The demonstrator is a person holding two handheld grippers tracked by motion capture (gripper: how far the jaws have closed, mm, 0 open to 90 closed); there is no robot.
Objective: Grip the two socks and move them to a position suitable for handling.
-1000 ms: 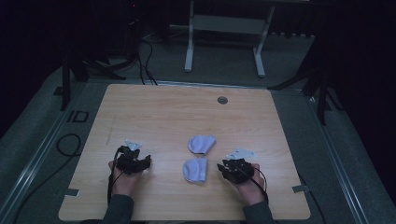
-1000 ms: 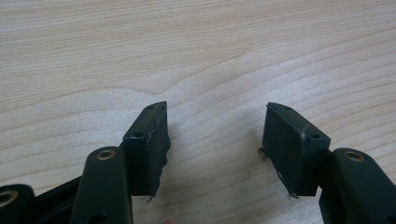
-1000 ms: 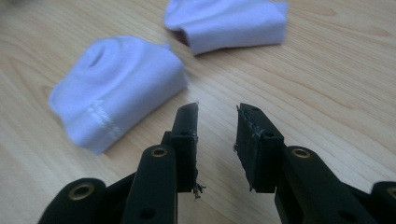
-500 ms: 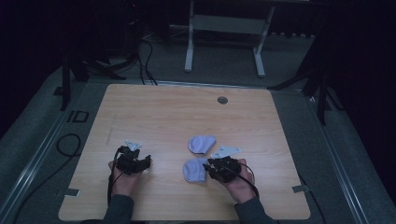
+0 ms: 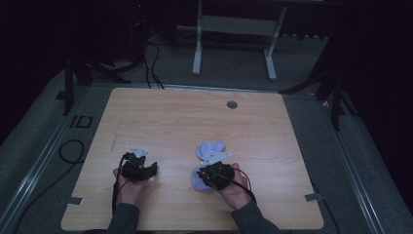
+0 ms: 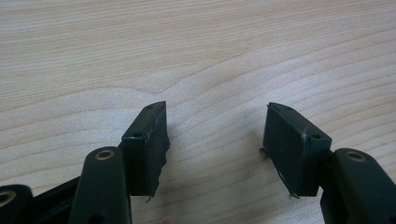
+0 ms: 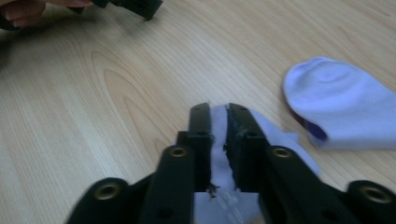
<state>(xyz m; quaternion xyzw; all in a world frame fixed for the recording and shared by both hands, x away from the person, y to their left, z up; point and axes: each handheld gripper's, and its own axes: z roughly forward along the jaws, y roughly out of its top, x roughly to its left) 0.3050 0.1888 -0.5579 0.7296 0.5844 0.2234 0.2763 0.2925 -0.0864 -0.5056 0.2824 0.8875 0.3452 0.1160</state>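
Two pale lilac socks lie on the wooden table [image 5: 165, 122]. My right gripper [image 5: 203, 178] sits over the near sock [image 5: 195, 182]. In the right gripper view its jaws [image 7: 218, 108] have just been closing and now pinch a fold of that sock [image 7: 275, 135]. The far sock [image 5: 210, 148] lies flat just beyond, apart from the gripper [image 7: 341, 107]. My left gripper [image 5: 150, 169] rests on bare wood to the left. Its jaws [image 6: 217, 109] stand wide with nothing between them.
A round cable hole [image 5: 232, 104] sits near the table's far edge. Tape marks lie at the near left [image 5: 72, 200] and near right [image 5: 311, 197] corners. A white desk frame [image 5: 197, 44] and floor cables [image 5: 151, 63] stand beyond the table.
My right hand has slid left from the table's right part onto the near sock, and its jaws have closed on the fabric. The left hand and the far sock have stayed put.
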